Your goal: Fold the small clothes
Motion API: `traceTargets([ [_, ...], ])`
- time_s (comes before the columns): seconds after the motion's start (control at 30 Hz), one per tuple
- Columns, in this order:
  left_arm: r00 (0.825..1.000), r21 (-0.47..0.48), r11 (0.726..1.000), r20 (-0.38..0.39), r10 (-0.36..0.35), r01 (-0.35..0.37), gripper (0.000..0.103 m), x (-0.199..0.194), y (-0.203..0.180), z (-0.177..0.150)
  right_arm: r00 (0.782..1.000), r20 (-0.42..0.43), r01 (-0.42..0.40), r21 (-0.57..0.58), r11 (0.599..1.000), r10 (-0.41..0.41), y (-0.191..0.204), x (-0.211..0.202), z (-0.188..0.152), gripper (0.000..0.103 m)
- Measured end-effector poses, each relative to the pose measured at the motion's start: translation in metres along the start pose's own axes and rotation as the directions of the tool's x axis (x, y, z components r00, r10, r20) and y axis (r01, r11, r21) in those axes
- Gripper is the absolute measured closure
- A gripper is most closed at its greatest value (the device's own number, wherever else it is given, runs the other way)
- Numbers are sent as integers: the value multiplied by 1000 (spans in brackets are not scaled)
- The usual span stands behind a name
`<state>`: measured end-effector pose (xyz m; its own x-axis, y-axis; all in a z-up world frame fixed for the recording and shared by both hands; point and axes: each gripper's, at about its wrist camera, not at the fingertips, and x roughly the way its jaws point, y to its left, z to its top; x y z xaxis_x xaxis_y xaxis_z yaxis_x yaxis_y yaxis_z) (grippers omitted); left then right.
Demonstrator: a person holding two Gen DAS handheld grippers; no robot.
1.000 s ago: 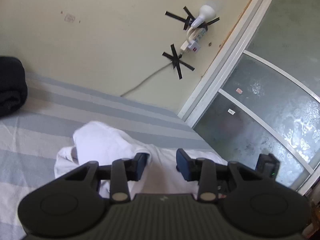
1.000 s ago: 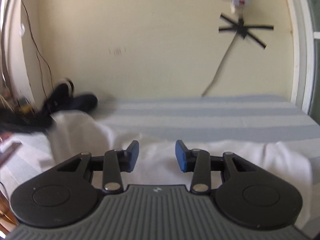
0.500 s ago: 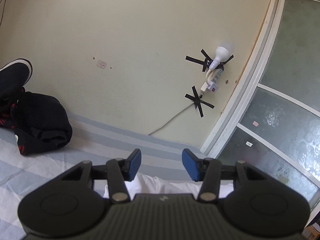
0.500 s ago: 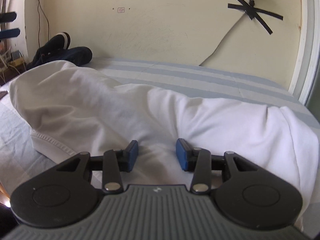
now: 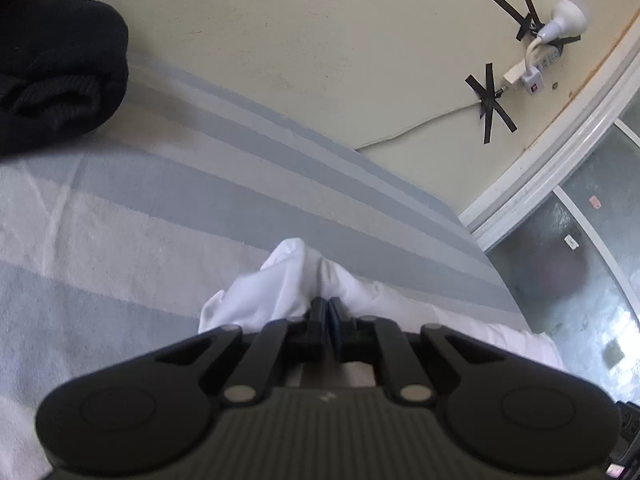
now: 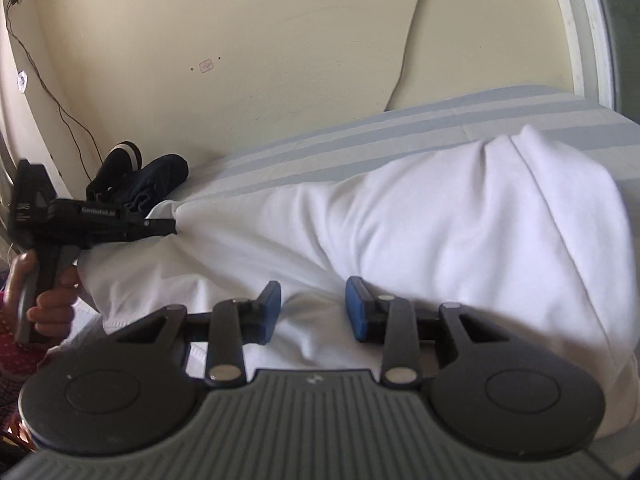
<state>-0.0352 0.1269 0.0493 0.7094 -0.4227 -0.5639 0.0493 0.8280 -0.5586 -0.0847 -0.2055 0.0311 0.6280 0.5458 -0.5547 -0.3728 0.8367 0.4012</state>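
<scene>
A white garment (image 6: 420, 216) lies crumpled across the grey-striped bed sheet (image 6: 460, 116). My left gripper (image 5: 329, 309) is shut on a bunched edge of the white garment (image 5: 292, 276). In the right wrist view the left gripper (image 6: 162, 226) pinches the garment's left corner and pulls it taut, with a person's hand (image 6: 52, 300) on its handle. My right gripper (image 6: 314, 308) sits low on the garment's near part. Its jaws are closing, and white cloth lies between the blue pads (image 6: 357, 308), which stand apart from each other.
A pile of black clothes (image 5: 56, 76) lies at the head of the bed by the wall, also seen as black clothes (image 6: 156, 176). A power strip with cable (image 5: 532, 64) is taped to the wall. A frosted glass door (image 5: 580, 264) borders the bed on the right.
My left gripper came down from open over the bed and shut on the garment's edge. My right gripper sank closer to the cloth and its jaws narrowed a little.
</scene>
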Motion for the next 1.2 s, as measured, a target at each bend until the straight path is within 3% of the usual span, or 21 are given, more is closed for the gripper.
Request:
traceTargets([
  [0.1,998,47,998,52,43,-46,97,-6,-9,-5,1000,-1,21,-9,1000,-21,5,-1,-1,65],
  [0.23,995,-35,999,95,27,-24,97,-13,5,-5,997,-22,68,-64,996,-70,16,3,6,65],
  [0.3,988,-77,995,137,69,-59,97,-21,9,-5,995,-13,99,-102,990,-101,25,1,9,63],
  [0.37,987,-112,993,152,51,-34,97,-27,7,-4,994,10,107,-126,986,-106,31,0,13,63],
  [0.5,990,-3,999,131,51,-51,95,-18,-22,2,995,75,77,-154,985,-66,44,7,34,63],
  [0.6,993,12,996,75,88,-89,94,8,-27,3,988,121,118,-178,977,-98,53,26,51,62],
  [0.67,988,30,989,71,140,-142,97,22,-22,-1,986,103,145,-167,975,-129,46,41,56,61],
  [0.7,988,28,991,80,132,-135,97,24,-18,-4,980,90,190,-174,966,-177,40,47,55,61],
  [0.73,988,24,992,93,121,-124,97,22,-15,-6,956,95,290,-199,936,-277,31,50,51,63],
  [0.77,987,31,992,101,123,-126,97,21,-15,-8,919,117,394,-220,892,-377,17,48,44,63],
  [0.8,986,45,990,110,129,-135,97,21,-16,-11,894,123,447,-204,871,-430,-5,37,38,63],
  [0.83,982,63,987,122,141,-149,97,21,-19,-13,882,109,470,-149,870,-458,-24,31,35,61],
  [0.87,979,73,983,133,155,-166,97,20,-22,-14,870,95,490,-61,869,-484,-46,19,33,48],
  [0.9,976,77,981,141,166,-178,97,20,-24,-14,862,83,500,14,866,-499,-61,9,32,24],
  [1.0,971,46,982,163,172,-182,97,16,-19,-14,875,72,470,120,875,-479,-82,-2,26,23],
  [1.1,956,1,979,216,198,-203,97,8,-13,-14,845,94,523,57,851,-526,-70,4,25,24],
  [1.2,944,11,971,238,229,-239,97,6,-16,-16,850,93,511,90,855,-518,-73,3,26,24],
])
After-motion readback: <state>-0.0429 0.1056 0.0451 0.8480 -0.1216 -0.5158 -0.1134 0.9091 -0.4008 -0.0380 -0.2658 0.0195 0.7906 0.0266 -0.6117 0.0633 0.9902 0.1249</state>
